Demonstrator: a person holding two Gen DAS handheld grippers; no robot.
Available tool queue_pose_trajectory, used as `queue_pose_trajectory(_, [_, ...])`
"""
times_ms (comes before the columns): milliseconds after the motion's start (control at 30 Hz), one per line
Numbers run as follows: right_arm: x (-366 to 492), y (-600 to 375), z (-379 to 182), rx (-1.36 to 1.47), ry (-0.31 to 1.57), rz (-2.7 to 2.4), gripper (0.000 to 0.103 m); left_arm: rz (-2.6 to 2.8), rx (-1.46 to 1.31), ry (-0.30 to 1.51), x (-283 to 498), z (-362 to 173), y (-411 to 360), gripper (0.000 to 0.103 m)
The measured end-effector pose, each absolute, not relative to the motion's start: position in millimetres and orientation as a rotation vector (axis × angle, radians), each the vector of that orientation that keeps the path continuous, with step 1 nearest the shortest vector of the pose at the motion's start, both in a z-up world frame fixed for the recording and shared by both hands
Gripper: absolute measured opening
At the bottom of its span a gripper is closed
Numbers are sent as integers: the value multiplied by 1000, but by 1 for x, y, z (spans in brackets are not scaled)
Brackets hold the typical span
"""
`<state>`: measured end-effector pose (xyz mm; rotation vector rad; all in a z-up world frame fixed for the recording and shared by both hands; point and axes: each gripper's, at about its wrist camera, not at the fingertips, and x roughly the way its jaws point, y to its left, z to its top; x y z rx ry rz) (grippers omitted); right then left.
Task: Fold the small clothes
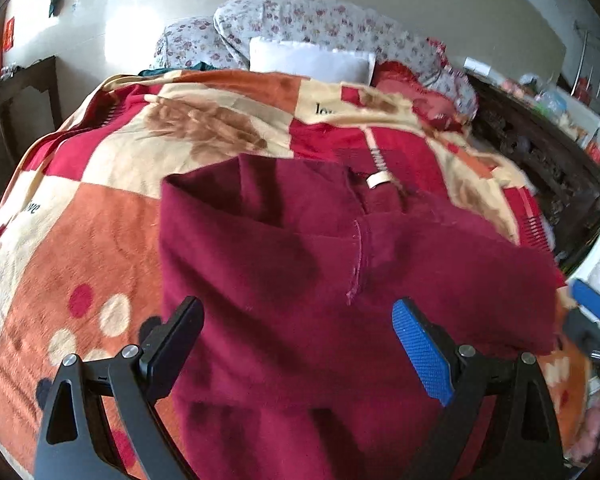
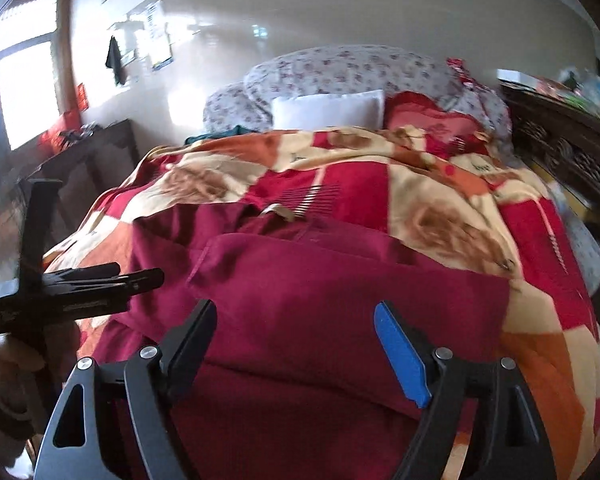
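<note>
Lying on the patterned blanket of the bed, the maroon garment is partly folded: a flap is turned over its middle, and a white neck label shows at its far edge, toward the white pillow. The left gripper hovers over the garment's near part with its fingers spread wide and nothing between them. The right gripper is likewise above the near half of the garment, fingers wide apart and empty; no fabric is pinched in either view. Judging from this, one fold is laid and the next grasp is not yet made.

The risk lies in the flap on the garment's middle: it rests loose, and a finger dragged across it could pull it open or bunch it. The soft, plush blanket under the garment could also be caught together with an edge, lifting bedding with the cloth. Grabbing only the top layer would skew the fold.
</note>
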<state>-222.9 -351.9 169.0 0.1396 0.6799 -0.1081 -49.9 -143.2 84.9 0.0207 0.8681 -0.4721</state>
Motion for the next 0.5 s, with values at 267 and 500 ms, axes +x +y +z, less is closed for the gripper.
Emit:
queue_pose_trajectory(267, [-253,-391,165,218,673,-161,85,-519,70,924,-30,57,-193,69])
queue_pose_trajectory(500, [-268,-449,158,359,706,-337,85,-525,94,891,-36,68,-210,4])
